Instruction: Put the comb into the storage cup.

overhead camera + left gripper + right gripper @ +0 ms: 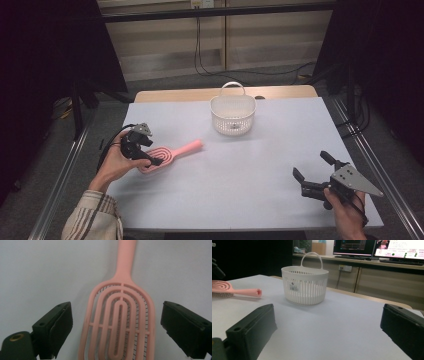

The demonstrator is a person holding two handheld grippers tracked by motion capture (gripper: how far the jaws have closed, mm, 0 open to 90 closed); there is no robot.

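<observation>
Pale grey sheeting covers the table (240, 175), with dark curtains on both sides and a wooden edge showing at the far end. On it, toward nine o'clock from the table's middle, lies a pink hairbrush (167, 154) — flat, its slotted head nearest the person's left hand, its handle running off toward two o'clock.

From the left gripper (146, 153) view, the brush's (120, 322) head sits squarely between the two black jaws, which stand wide apart on either side with bare table showing between each pad and the pink rim — nothing is clamped. The long axis runs straight away from the jaws toward twelve o'clock, so I judge a closing squeeze would meet the head across its width, not the handle.

A white slatted basket (233, 116) with a hoop handle stands upright at twelve o'clock, well apart from the brush's handle tip.

The right gripper (312, 172) rests at five o'clock, jaws spread and empty, far from the brush; the left is plainly the nearer one.
</observation>
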